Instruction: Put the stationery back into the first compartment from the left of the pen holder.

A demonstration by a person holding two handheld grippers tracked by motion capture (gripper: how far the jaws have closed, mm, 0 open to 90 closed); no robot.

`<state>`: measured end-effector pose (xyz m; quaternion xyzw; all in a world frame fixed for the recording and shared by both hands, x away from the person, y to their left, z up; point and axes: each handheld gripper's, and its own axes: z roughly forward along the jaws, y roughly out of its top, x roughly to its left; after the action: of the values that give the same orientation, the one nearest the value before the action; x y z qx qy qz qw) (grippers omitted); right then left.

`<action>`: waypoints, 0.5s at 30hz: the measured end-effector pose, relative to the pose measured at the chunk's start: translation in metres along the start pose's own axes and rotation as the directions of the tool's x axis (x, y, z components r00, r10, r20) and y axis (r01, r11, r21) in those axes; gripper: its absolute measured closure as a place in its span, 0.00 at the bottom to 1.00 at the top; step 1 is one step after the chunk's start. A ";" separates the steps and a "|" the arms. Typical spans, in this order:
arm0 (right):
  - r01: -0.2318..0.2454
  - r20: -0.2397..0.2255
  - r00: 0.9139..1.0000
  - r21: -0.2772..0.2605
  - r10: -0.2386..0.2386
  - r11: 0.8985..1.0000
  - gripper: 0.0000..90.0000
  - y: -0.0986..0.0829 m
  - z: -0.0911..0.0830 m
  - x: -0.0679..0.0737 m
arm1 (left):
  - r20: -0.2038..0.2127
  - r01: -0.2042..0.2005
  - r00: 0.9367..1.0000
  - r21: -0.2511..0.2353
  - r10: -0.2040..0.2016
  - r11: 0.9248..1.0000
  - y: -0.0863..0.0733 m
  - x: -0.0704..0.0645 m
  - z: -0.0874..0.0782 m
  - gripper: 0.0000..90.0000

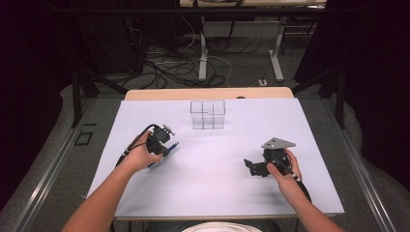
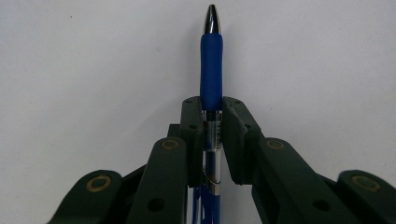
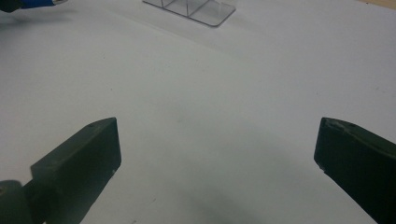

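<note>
The left gripper [image 2: 212, 135] is clamping a blue pen [image 2: 211, 70], its lower end cut off; the right gripper [image 3: 217, 154] is hovering wide over the surface [image 1: 217, 164].

Clear divided box [image 1: 208, 114]; white tabletop [image 1: 212, 183].

Pen [image 2: 211, 74]: blue rubber grip, silver tip, clear barrel. Left tongs [image 2: 212, 116] clamping the pen: black, brass-coloured rivets. Right tongs [image 3: 217, 154]: black, grey plate on top. Bench [image 1: 217, 159]: pale lavender-white sheet, plain, light wood edge behind the organizer [image 1: 208, 114]. Organizer: colourless clear plastic.
</note>
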<state>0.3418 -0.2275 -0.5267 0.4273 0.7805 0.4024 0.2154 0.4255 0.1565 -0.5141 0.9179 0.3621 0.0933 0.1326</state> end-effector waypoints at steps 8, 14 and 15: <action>0.011 0.006 1.000 0.000 -0.011 1.000 0.00 0.000 0.000 -0.001 | 0.023 0.042 0.999 -0.048 -0.041 0.998 0.001 0.003 -0.006 0.88; 0.012 0.006 1.000 0.001 -0.012 1.000 0.00 0.000 0.000 -0.001 | 0.055 0.107 0.993 -0.091 -0.103 0.990 0.001 0.009 -0.010 0.88; 0.010 0.005 1.000 0.002 -0.010 1.000 0.00 0.000 0.000 -0.001 | 0.063 0.121 0.991 -0.094 -0.116 0.988 0.001 0.010 -0.011 0.88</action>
<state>0.3423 -0.2278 -0.5272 0.4246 0.7825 0.3994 0.2187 0.4303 0.1646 -0.5025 0.8895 0.4070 0.0765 0.1931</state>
